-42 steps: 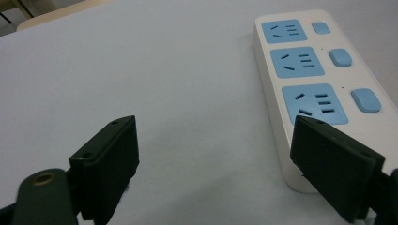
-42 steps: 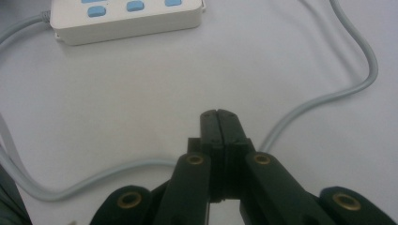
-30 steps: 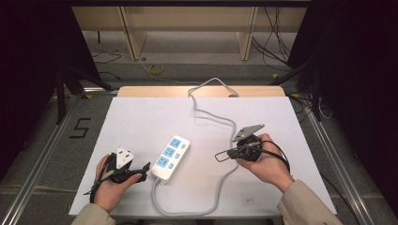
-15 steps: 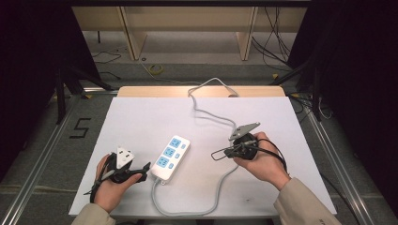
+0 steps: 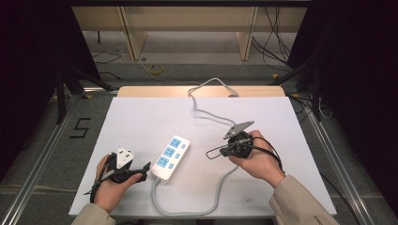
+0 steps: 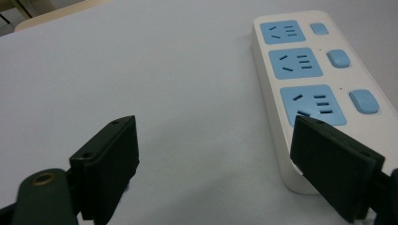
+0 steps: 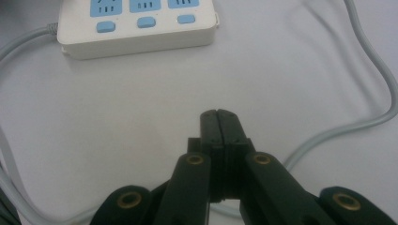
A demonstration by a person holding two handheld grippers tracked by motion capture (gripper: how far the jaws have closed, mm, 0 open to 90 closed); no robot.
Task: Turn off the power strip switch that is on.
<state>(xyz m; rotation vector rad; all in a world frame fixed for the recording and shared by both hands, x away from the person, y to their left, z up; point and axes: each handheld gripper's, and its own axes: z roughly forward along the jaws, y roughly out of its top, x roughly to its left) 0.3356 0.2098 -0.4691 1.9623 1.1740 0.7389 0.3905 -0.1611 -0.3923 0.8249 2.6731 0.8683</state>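
A white power strip [image 5: 171, 151] with three blue sockets and blue switches lies in the middle of the white table [image 5: 141, 117]. Its grey cord [image 5: 206, 115] runs off the far edge, and another stretch loops round the near side. My left gripper [image 5: 140, 169] is open, its wide-apart jaws right at the strip's near end. In the left gripper view the strip [image 6: 305, 70] lies by the right jaw of that gripper [image 6: 216, 140]. My right gripper [image 5: 215, 153] is shut on nothing and points left at the strip. The right gripper view shows this gripper [image 7: 218, 115], the strip [image 7: 141, 23] and the cord [image 7: 375, 89].
The table's wooden far edge [image 5: 155, 90] borders a floor with loose cables [image 5: 155, 69]. Metal rails [image 5: 42, 154] run along both sides of the table. Bare white surface lies left of the strip and at the far right.
My right gripper has moved a little to the left, toward the power strip. The left gripper and the strip have stayed put.
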